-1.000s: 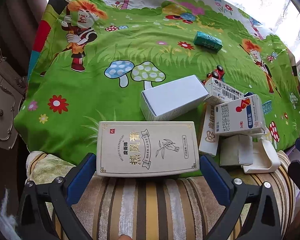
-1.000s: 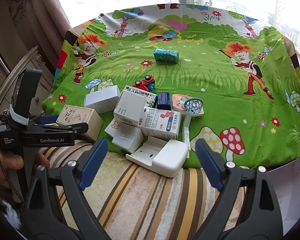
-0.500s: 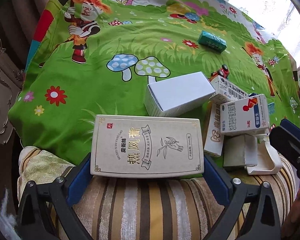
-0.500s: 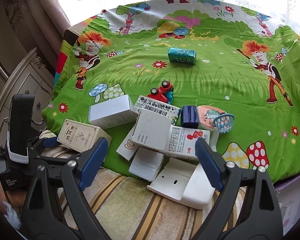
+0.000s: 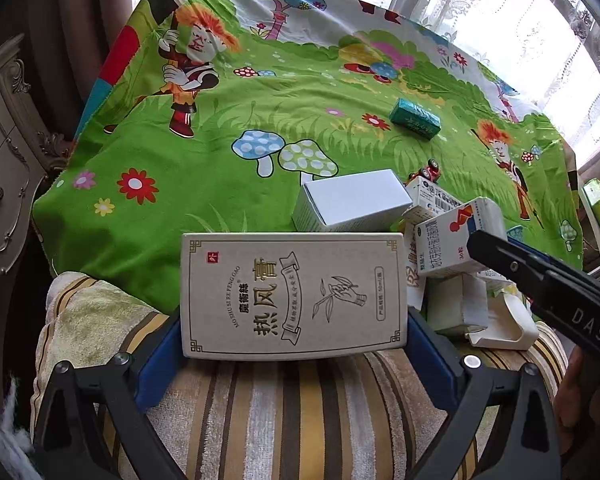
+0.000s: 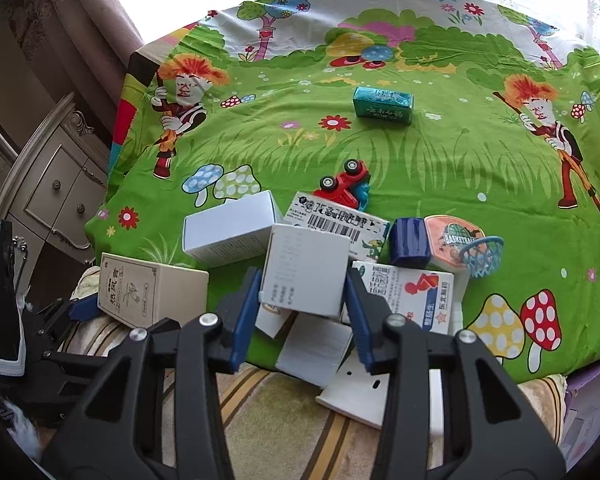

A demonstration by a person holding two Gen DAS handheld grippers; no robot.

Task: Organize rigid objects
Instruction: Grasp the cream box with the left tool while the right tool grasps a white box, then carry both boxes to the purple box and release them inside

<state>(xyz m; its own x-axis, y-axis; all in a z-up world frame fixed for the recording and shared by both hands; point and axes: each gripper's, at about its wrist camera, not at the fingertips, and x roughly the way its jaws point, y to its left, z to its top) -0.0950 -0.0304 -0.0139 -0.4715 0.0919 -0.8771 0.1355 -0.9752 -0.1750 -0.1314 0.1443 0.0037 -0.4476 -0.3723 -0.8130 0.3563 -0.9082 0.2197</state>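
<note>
My left gripper [image 5: 292, 320] is shut on a cream box with Chinese lettering [image 5: 292, 292], its blue pads against the box's two short ends. The same cream box [image 6: 152, 294] shows at the left of the right wrist view. My right gripper [image 6: 303, 280] is closing its jaws around an upright white box [image 6: 306, 268] on top of the pile, with both pads against its sides. One black finger of the right gripper [image 5: 520, 268] reaches in from the right of the left wrist view.
The pile holds a plain white box [image 6: 232, 232], a barcode box [image 6: 340, 226], a red-and-blue medicine box [image 6: 412, 296], a blue block [image 6: 410, 242], a basketball hoop toy [image 6: 460, 246], a red toy car [image 6: 346, 184]. A teal box [image 6: 383, 105] lies apart. Striped towel [image 6: 280, 420] in front, cabinet [image 6: 52, 200] left.
My right gripper moved forward into the pile and its wide jaws came together onto the white box. The left gripper shifted with the cream box still in it.
</note>
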